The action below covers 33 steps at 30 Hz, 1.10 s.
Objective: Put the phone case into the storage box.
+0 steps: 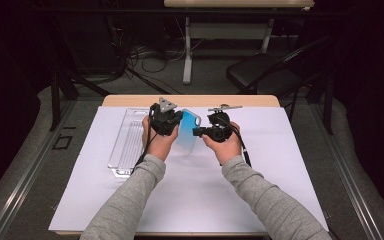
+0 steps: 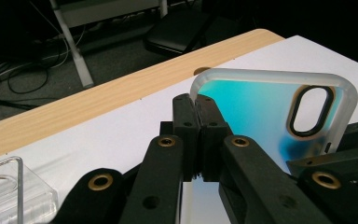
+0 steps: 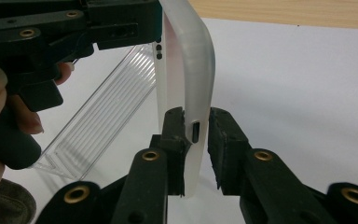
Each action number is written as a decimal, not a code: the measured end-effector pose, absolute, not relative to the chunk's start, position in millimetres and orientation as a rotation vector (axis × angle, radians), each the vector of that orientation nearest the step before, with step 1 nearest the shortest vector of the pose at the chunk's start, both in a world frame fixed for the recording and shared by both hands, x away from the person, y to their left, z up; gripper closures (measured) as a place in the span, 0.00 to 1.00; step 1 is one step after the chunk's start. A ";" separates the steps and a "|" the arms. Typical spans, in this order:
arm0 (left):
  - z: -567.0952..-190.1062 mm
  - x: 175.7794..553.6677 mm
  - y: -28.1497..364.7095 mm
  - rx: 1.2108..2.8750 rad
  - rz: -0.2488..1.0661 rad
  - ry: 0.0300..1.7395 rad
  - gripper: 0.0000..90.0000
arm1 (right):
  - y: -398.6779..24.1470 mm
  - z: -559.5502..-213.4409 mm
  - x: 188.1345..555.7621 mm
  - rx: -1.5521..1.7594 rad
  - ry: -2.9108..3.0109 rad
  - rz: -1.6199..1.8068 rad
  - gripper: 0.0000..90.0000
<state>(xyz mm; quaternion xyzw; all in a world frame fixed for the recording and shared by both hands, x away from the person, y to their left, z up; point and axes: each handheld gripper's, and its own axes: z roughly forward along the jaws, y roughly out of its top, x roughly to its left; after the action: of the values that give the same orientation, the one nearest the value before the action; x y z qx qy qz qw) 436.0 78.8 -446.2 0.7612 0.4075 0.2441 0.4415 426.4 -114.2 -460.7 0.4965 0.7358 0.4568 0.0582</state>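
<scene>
Holding the phone case (image 1: 188, 131) off the white sheet (image 1: 280, 165) between both hands, the person seems to be midway through a handover or a repositioning: the case is out of the clear tray (image 1: 127, 142), which lies empty-looking at the left, and nothing yet shows where the case will be set down. The left gripper (image 1: 166, 120) has its jaws pinched tight on one rim of the case (image 2: 261, 107), pads closed on the thin wall, so this hand carries it. The right gripper (image 1: 207, 131) straddles the opposite edge (image 3: 186, 93): its left pad (image 3: 173, 135) sits against the case wall, while the right pad (image 3: 223, 140) stands a little off it, a gap showing between them. That grip reads as loose rather than clamped, the jaws only slightly apart. The case hangs roughly upright over the middle of the sheet, just right of the tray. What is left, by my judgement, is settling which hand keeps it and placing it.
</scene>
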 end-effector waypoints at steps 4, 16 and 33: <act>-446.4 436.6 79.4 1.890 0.606 1.016 0.98 | -114.3 -460.8 426.5 1.504 2.228 1.392 0.80; -444.0 437.6 84.0 1.877 0.616 1.024 0.98 | -112.4 -460.2 425.2 1.482 2.226 1.414 0.64; -435.6 440.8 96.3 1.841 0.634 1.050 0.98 | -110.8 -455.8 419.9 1.353 2.256 1.395 0.56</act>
<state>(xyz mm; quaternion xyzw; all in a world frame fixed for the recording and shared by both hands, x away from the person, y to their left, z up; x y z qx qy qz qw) 440.8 96.3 -435.6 0.7439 0.4243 0.2561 0.4483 419.9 -110.8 -455.8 0.4530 0.7551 0.4668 0.0819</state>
